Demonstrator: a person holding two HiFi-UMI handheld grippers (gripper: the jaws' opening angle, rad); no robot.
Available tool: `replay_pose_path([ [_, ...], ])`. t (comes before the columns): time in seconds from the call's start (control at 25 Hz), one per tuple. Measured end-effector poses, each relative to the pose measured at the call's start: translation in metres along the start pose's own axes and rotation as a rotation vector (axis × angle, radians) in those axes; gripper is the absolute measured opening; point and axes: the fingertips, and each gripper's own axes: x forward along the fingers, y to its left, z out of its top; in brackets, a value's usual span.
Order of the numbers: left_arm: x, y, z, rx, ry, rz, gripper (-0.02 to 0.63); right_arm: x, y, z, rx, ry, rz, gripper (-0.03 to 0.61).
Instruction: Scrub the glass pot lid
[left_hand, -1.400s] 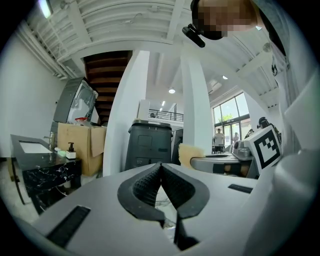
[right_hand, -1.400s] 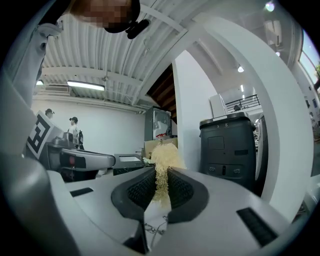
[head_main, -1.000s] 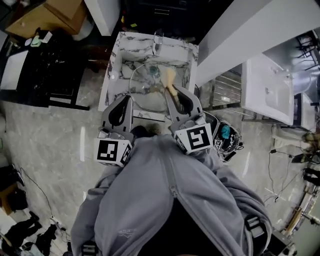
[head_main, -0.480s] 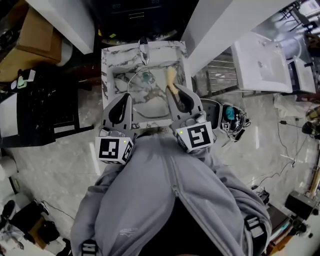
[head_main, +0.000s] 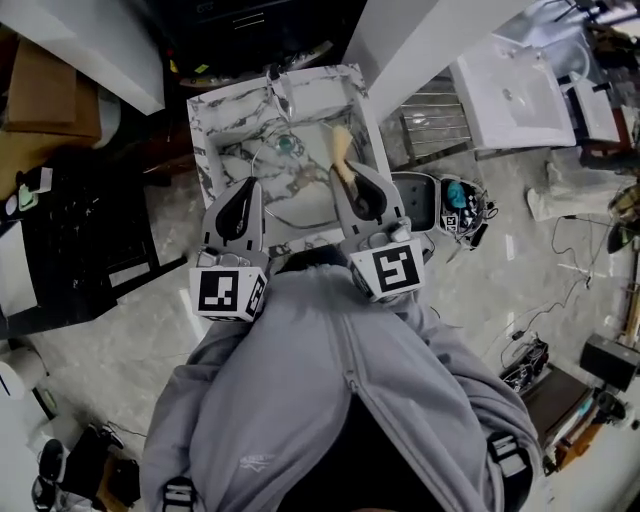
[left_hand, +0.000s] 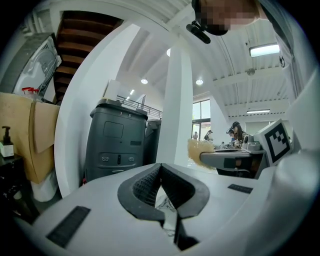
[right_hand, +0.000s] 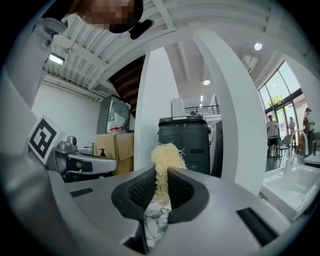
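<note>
A marble sink (head_main: 205, 130) stands ahead of me, and the glass pot lid (head_main: 286, 146) lies in it, its knob showing through the glass. My left gripper (head_main: 249, 187) hovers over the sink's near left part. It is shut (left_hand: 160, 167), and I see nothing between its pads. My right gripper (head_main: 345, 172) is over the near right part of the sink, shut on a pale yellow fibrous scrubber (head_main: 340, 150). The tuft of the scrubber (right_hand: 165, 157) sticks out past the jaws, and it also shows in the left gripper view (left_hand: 196, 150). I cannot tell whether either gripper touches the lid.
A faucet (head_main: 283, 95) rises at the sink's far edge. A white basin (head_main: 505, 95) stands to the right, a black rack (head_main: 70, 220) to the left, and a small bin with clutter (head_main: 455, 215) is beside my right gripper. A dark grey bin (right_hand: 190, 140) stands beyond.
The head view has swung, so the sink now sits further left and more tilted in the picture. Both grippers stay over its near part, the right one still shut on the scrubber.
</note>
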Motion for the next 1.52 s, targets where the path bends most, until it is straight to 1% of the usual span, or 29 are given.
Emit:
replay_pose_path([
  [0.12,0.003,0.004,-0.009,-0.019,0.005,-0.003,0.015,0.004,0.003,-0.005,-0.004,0.014,0.002,0.054],
  [0.36,0.012,0.009,-0.024,-0.048,0.044,0.018,0.015,0.018,0.003,-0.019,0.006,0.054,0.038,0.054],
  [0.48,0.021,0.013,-0.032,-0.044,0.057,0.023,0.015,0.029,0.000,-0.026,0.004,0.061,0.059,0.054],
  [0.76,0.045,0.021,-0.063,-0.046,0.104,0.047,0.015,0.052,-0.003,-0.059,0.034,0.088,0.119,0.054],
  [1.04,0.066,0.040,-0.118,-0.063,0.155,0.059,0.015,0.073,-0.006,-0.120,0.058,0.148,0.151,0.054],
  [1.32,0.085,0.066,-0.185,-0.100,0.201,0.075,0.015,0.097,-0.001,-0.187,0.051,0.198,0.186,0.054],
  [1.52,0.094,0.080,-0.229,-0.157,0.238,0.090,0.016,0.114,0.006,-0.226,0.055,0.205,0.214,0.054],
])
